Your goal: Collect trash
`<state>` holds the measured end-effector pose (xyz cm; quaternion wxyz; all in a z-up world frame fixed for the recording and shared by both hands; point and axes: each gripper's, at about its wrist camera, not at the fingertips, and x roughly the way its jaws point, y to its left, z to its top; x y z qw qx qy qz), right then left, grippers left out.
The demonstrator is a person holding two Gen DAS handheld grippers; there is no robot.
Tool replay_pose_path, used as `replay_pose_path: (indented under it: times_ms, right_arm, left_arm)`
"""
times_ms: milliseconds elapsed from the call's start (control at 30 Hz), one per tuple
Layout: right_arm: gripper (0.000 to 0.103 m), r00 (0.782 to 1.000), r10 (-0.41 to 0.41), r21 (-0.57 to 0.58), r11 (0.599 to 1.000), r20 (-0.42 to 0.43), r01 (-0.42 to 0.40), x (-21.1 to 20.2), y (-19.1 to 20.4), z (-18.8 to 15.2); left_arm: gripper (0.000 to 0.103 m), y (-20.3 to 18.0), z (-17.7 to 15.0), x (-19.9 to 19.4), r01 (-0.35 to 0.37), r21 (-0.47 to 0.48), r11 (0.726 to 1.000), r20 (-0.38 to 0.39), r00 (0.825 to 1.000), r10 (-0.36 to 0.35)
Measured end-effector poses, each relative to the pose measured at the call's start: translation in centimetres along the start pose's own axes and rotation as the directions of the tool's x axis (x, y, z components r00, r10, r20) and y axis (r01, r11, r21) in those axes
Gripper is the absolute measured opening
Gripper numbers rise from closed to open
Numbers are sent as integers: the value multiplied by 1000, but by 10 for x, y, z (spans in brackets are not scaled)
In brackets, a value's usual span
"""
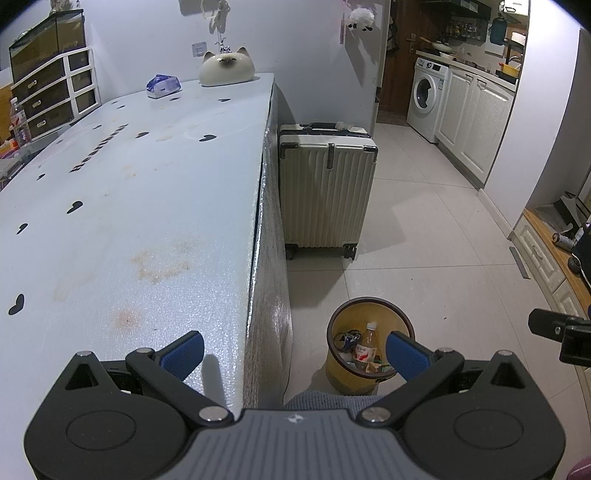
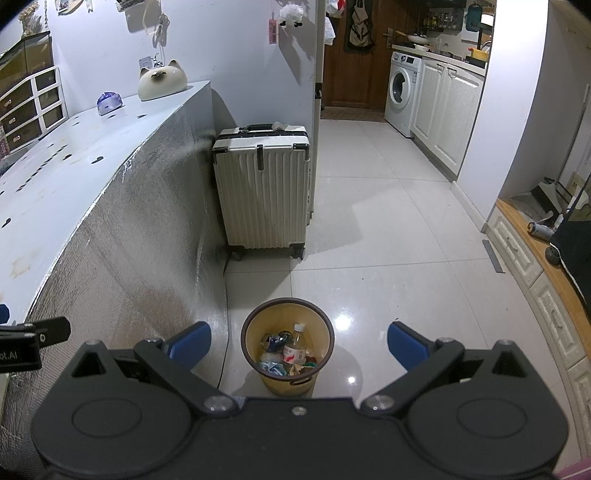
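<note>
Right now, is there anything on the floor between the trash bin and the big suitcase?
No, just bare tiles. In the right wrist view the floor from the trash bin up to the suitcase holds nothing.

Readable text, by item:

- Black clamp part [image 2: 22,343] at the left edge of the right wrist view: white letters ending "ot.AI"; the beginning is cut off by the picture's edge.
- Table cover [image 1: 155,192]: one row of dark printed letters near its left edge, too distorted to read.
- Bottle [image 2: 295,349] in the bin [image 2: 255,321]: red and white label, print too small to read.
- Pink tag [image 2: 272,31] on the wall: marks illegible.
</note>
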<state>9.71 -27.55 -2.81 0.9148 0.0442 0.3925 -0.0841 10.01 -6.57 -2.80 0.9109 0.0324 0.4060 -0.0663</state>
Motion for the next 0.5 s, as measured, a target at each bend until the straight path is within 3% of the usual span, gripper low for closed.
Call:
replay_pose_path:
  times_ms: [500]
  right_arm:
    - [103, 1000, 2, 1, 1000, -2, -2, 0, 1, -1]
  left_arm:
    - [103, -1, 2, -2, 2, 2, 1000, 2, 1000, -2]
